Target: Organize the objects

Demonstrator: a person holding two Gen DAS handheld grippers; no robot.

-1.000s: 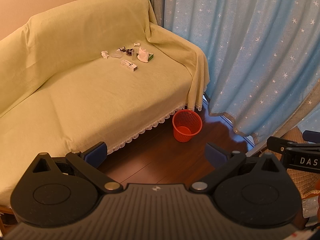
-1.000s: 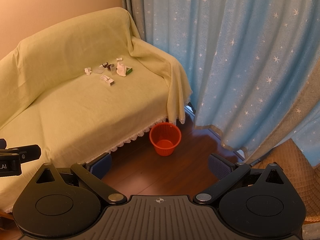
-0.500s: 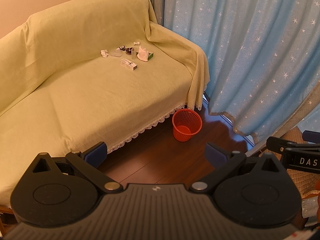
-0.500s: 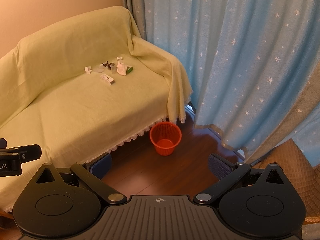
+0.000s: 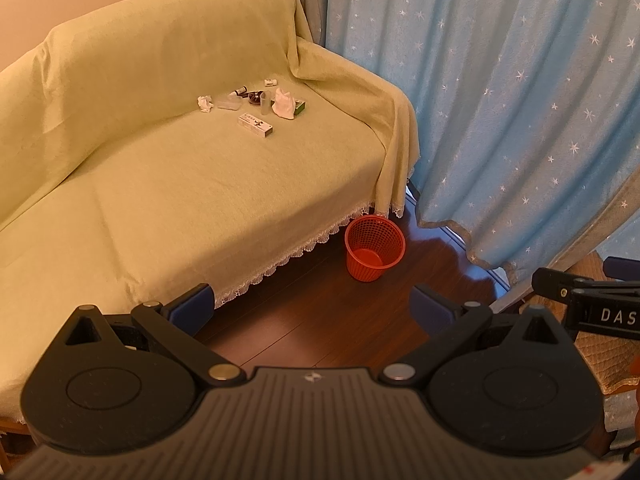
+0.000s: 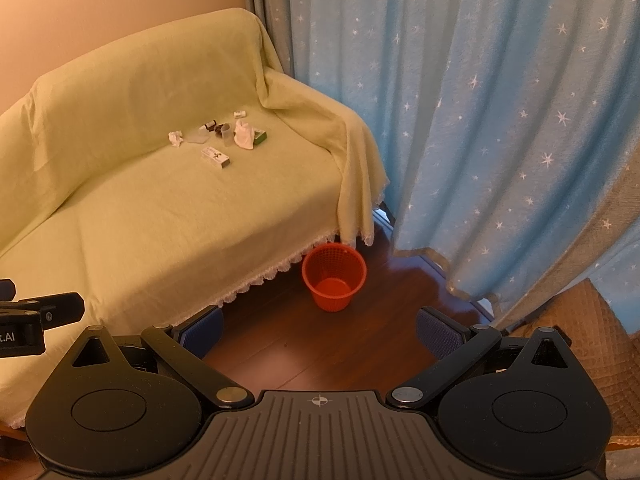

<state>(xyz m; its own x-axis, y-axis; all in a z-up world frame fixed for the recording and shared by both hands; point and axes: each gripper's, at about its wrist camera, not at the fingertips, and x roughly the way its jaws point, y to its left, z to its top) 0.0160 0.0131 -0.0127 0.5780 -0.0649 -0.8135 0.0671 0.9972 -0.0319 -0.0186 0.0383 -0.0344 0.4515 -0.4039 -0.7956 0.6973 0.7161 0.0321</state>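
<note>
- The left tool fills the bottom of its own view, level and aimed forward over the dark wooden floor; its jaws stand wide apart with nothing between the blue pads.
- The right tool sits the same way at the bottom of its view, jaws spread wide and empty, pads hanging above the floor.
- Each tool shows at the edge of the other's view: the right one as a black bar at the lower right of the left view, the left one at the lower left of the right view, so the two are held side by side.
- A sofa under a pale green cover takes the left and centre of both views.
- The things to organize lie in a small cluster on the seat, in the upper centre of the frame, well apart from both tools: a crumpled paper ball, a white carton, a clear cup, a white crumpled tissue, a green box just beside the tissue, and a few small bottles too small to tell.
- A red mesh wastebasket stands upright on the floor at the sofa's front right corner, empty, in the centre of the frame.
- Blue star-printed curtains hang over the right side.
</note>
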